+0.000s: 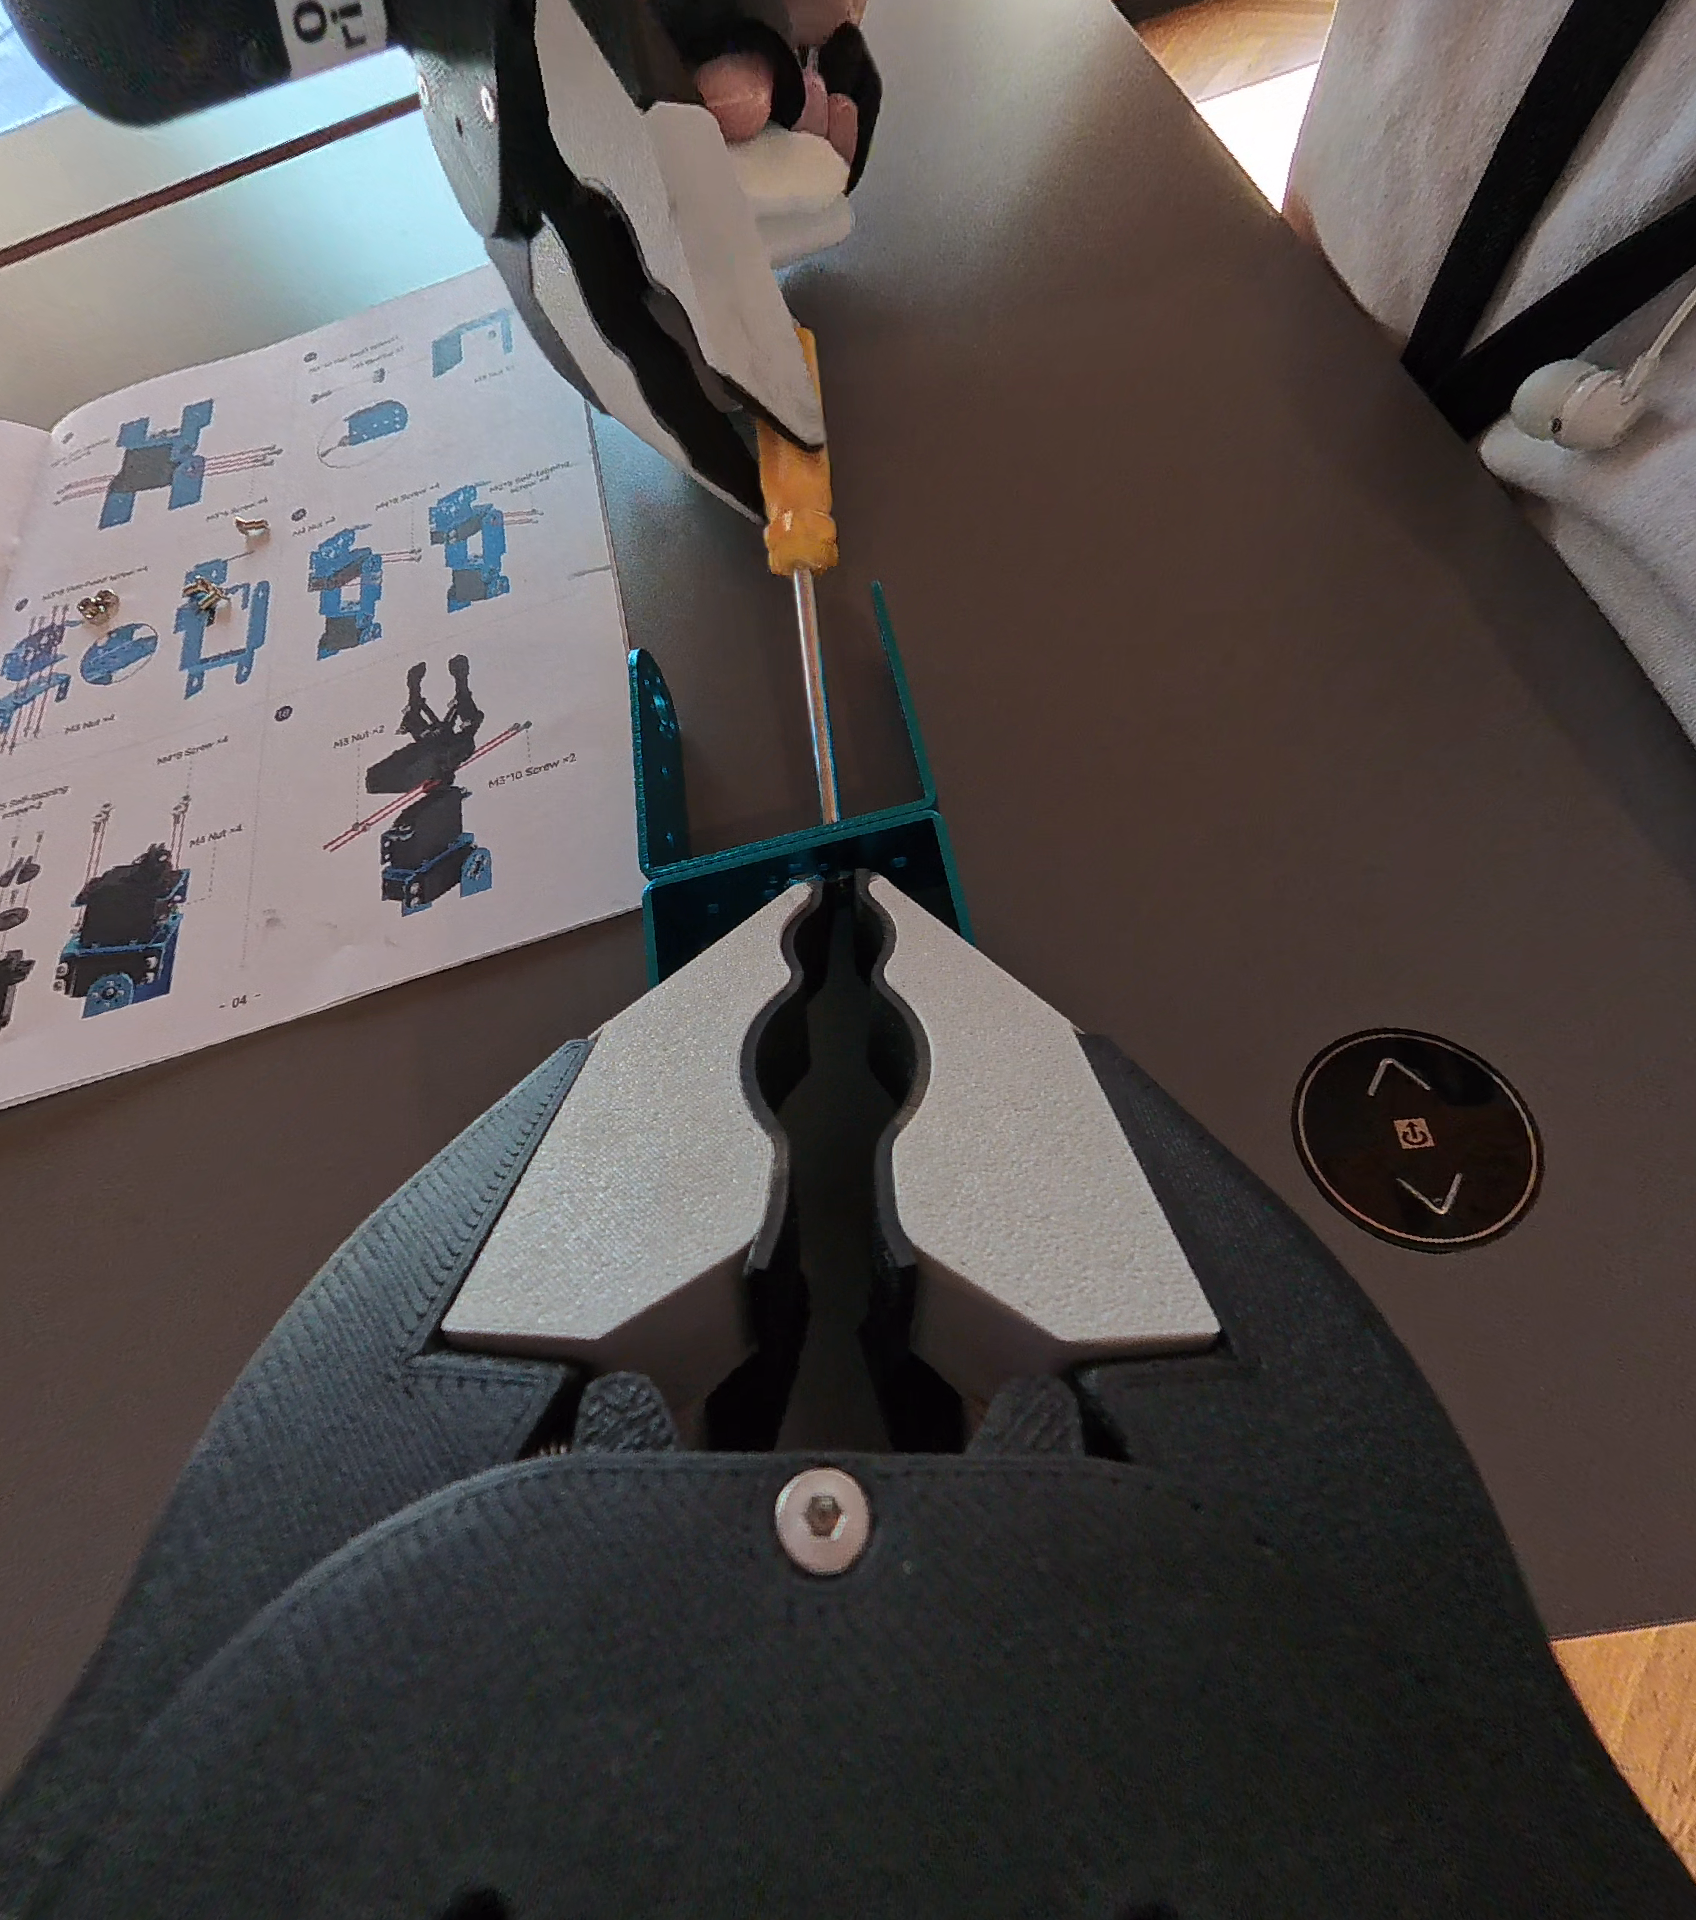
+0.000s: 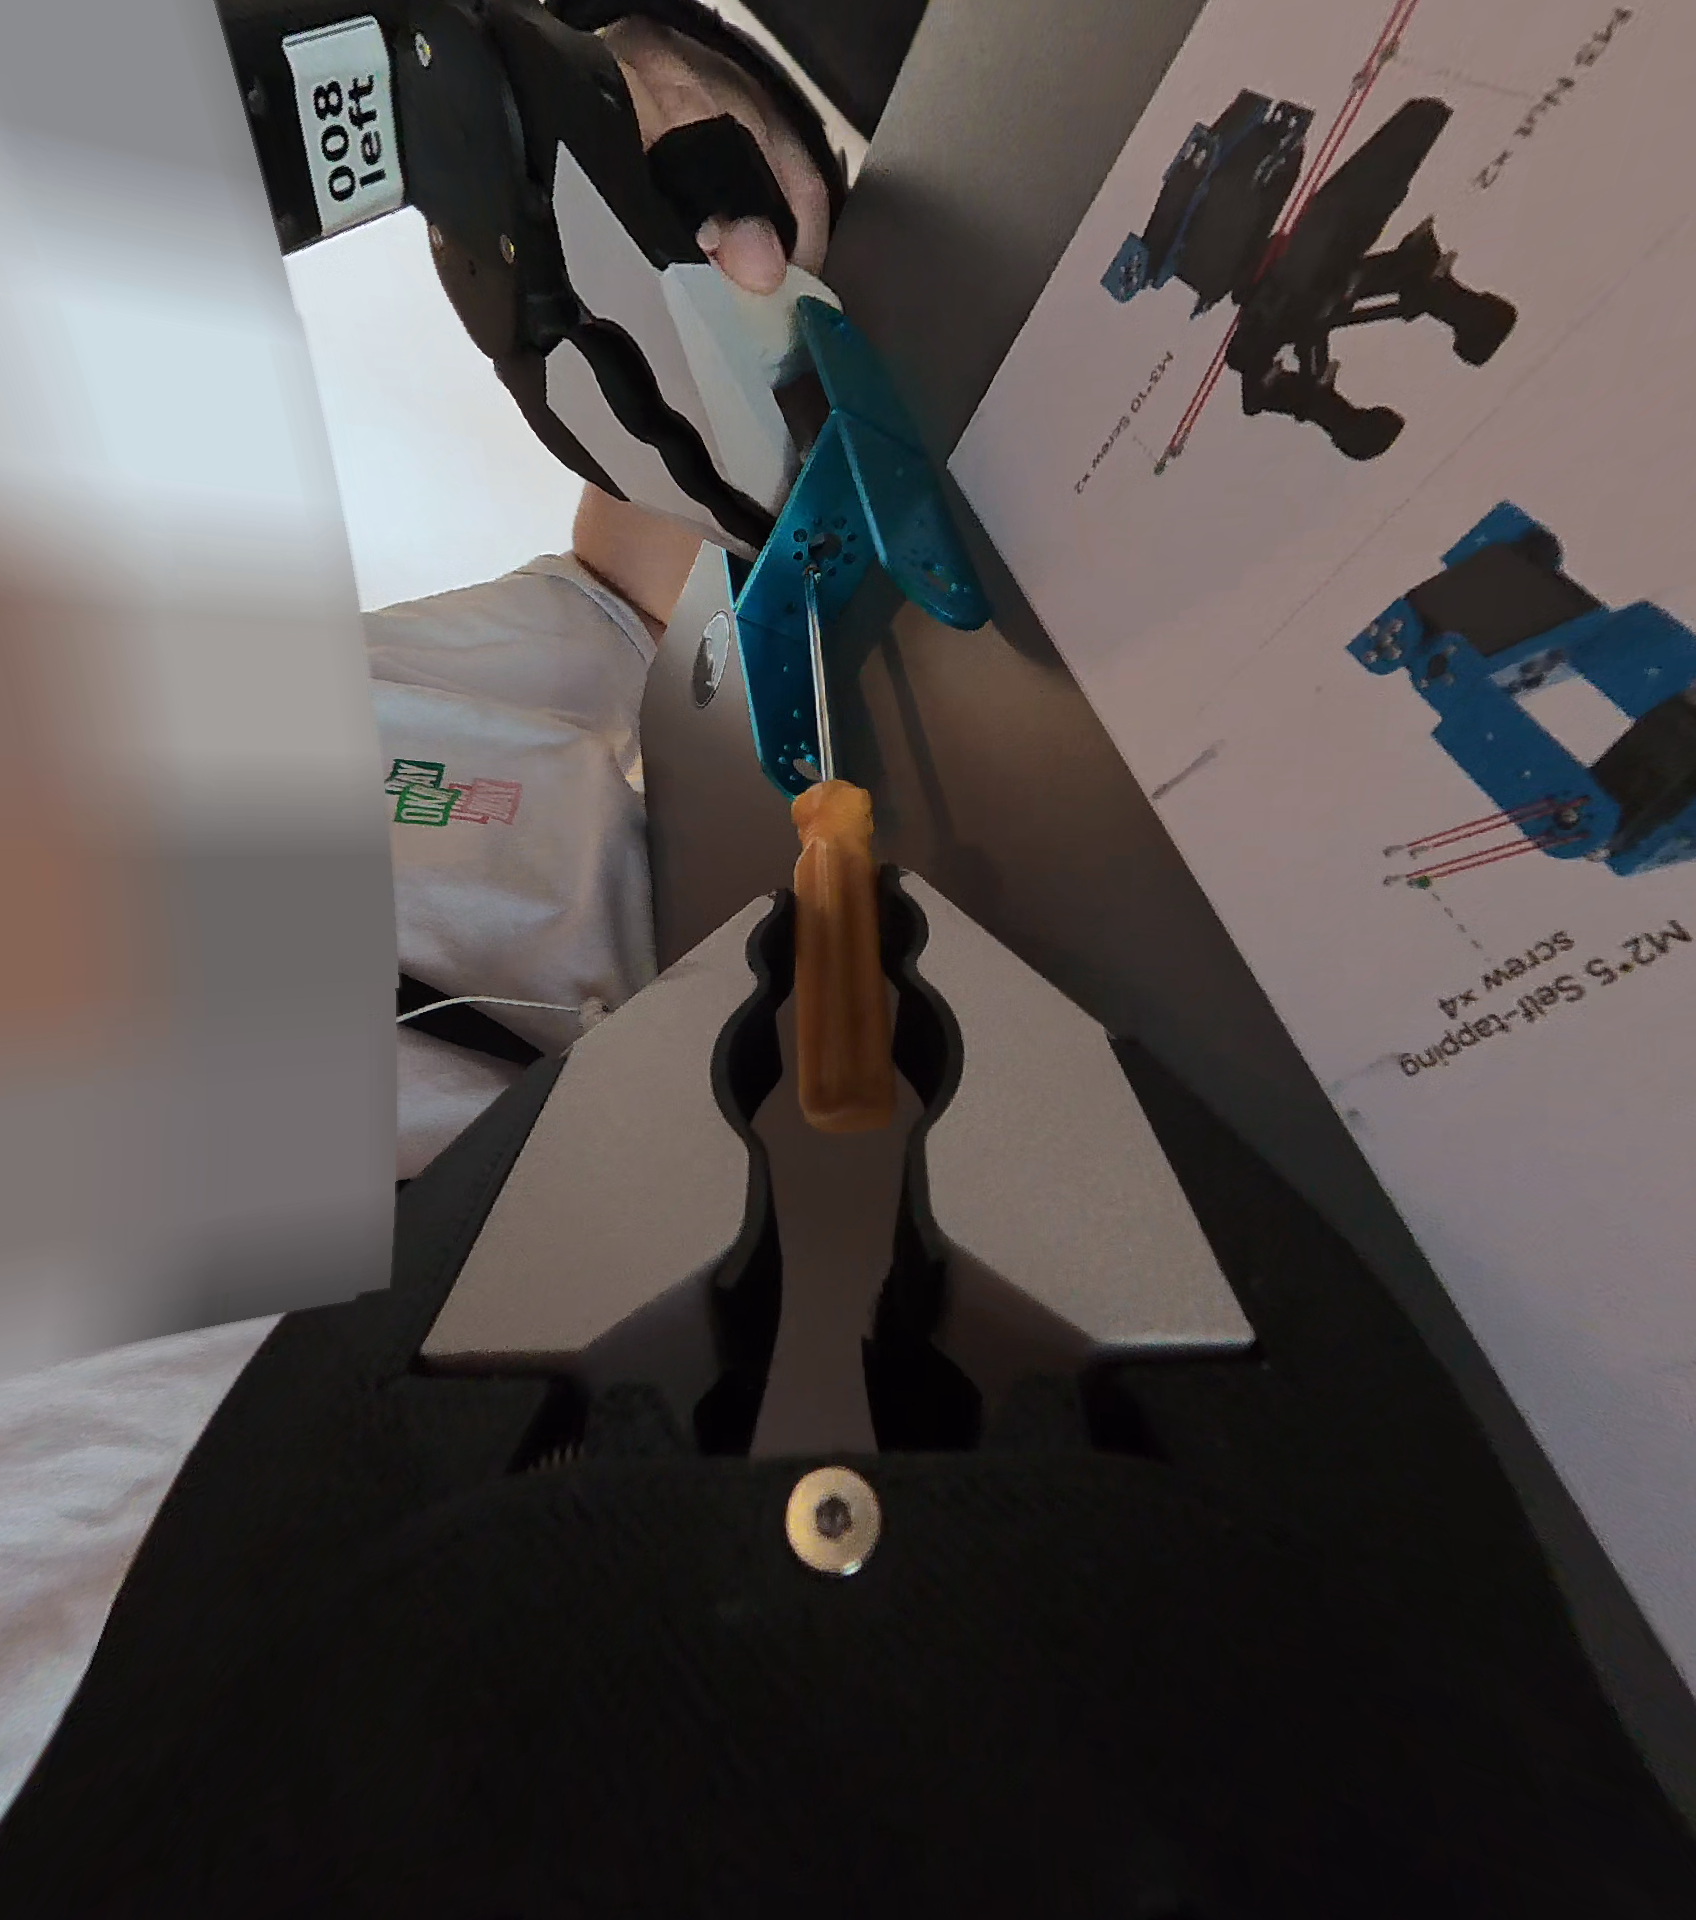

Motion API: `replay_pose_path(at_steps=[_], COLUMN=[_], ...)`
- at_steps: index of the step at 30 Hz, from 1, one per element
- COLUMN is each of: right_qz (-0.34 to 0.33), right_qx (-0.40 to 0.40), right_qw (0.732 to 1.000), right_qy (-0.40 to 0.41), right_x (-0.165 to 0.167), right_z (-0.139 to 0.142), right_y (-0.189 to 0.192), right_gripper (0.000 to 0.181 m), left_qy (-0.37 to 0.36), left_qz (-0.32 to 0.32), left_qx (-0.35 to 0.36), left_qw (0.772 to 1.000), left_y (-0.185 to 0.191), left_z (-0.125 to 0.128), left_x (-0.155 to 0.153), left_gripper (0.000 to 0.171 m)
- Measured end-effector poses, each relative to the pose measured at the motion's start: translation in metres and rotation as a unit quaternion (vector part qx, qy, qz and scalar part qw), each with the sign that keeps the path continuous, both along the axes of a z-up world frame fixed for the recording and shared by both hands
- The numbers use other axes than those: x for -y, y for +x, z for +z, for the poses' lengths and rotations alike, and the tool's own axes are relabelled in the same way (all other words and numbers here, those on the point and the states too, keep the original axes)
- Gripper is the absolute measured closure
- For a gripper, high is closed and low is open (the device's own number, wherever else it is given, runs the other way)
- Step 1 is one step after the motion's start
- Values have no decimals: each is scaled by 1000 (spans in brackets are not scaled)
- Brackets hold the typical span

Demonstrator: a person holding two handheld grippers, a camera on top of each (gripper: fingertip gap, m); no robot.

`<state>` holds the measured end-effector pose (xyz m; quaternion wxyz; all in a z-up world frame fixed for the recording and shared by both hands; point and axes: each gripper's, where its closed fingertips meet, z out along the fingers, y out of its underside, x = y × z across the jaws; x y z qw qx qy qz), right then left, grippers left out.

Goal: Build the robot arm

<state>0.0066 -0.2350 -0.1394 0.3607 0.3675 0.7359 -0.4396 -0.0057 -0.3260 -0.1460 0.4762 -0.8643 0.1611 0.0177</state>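
The left tongs [image 1: 836, 883] are clenched on the near edge of a teal metal bracket [image 1: 802, 847], their grey fingers [image 1: 678, 1091] nearly meeting at the tips. The bracket stands on the dark grey worktop [image 1: 1187, 727], with one holed flap rising at its left and a thin wall at its right.

The right tongs [image 2: 839, 904] grasp the orange handle of a small screwdriver [image 2: 839, 966]; the handle sits between the wavy inner edges of the fingers, its butt end free behind them. The steel shaft runs forward and its tip meets the holed face of the bracket [image 2: 823, 540], close to a larger round opening (whether it sits in a screw head cannot be told). In the left wrist view the screwdriver [image 1: 802, 520] slants down into the bracket from the far side, held by the right tongs [image 1: 787, 431] above it.

An open booklet [image 1: 252, 675] of assembly drawings lies flat on the worktop just left of the bracket, its corner touching or almost touching the flap. A few small metal screws [image 1: 210, 594] rest on its page. A round control button [image 1: 1415, 1138] is set into the worktop to the right, well apart from the bracket. A person in a pale top [image 1: 1602, 260] sits at the worktop's far right edge.
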Motion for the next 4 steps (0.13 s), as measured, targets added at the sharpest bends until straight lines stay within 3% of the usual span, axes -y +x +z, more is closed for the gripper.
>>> replay_pose_path(at_steps=[4], right_qz=[-6], right_qx=[54], right_qw=[998], right_qy=[-14], right_x=[1], right_z=[1], right_y=[1], right_gripper=[166], left_qy=[1], left_qz=[-1], left_qx=[-2], left_qw=[1000], left_y=[0], left_z=[0], left_x=[0], left_gripper=[169])
